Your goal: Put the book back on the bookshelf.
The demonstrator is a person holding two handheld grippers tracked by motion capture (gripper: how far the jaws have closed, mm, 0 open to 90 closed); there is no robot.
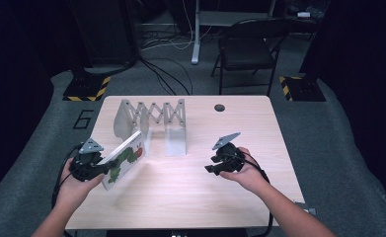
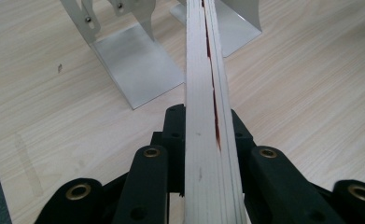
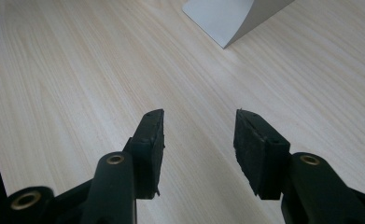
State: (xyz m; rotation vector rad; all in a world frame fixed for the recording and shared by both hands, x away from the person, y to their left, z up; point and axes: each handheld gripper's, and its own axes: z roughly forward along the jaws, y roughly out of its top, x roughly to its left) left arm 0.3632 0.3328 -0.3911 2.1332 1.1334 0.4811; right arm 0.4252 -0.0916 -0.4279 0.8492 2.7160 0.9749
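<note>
Gripping a picture book beside the folding metal rack

Lying under everything is the pale wooden table (image 1: 190, 192), with a small dark round hole (image 1: 219, 107) near its far edge. On the grey floor to the table's left a large figure "6" (image 1: 83, 119) is marked; it is the only writing that can be read. At the back of the table stands the metal rack (image 1: 153, 121), silvery plates joined by a scissor lattice, its flat feet resting on the wood.

Just in front of the rack's left end is the book (image 1: 126, 159), tilted, its white cover showing a green and red drawing; no title is legible. In the left gripper view the book (image 2: 208, 116) runs edge-on straight away from the camera, with a red streak along its page edges.

Clamped on the book's near end is the left gripper (image 1: 97, 167), its black jaws pressing both covers and lifting the book clear of the table at that end.

Well apart, on the right half of the table, the right gripper (image 1: 214, 169) hovers low with its jaws partly spread, nothing between the pads (image 3: 259, 149), bare wood beneath.
</note>
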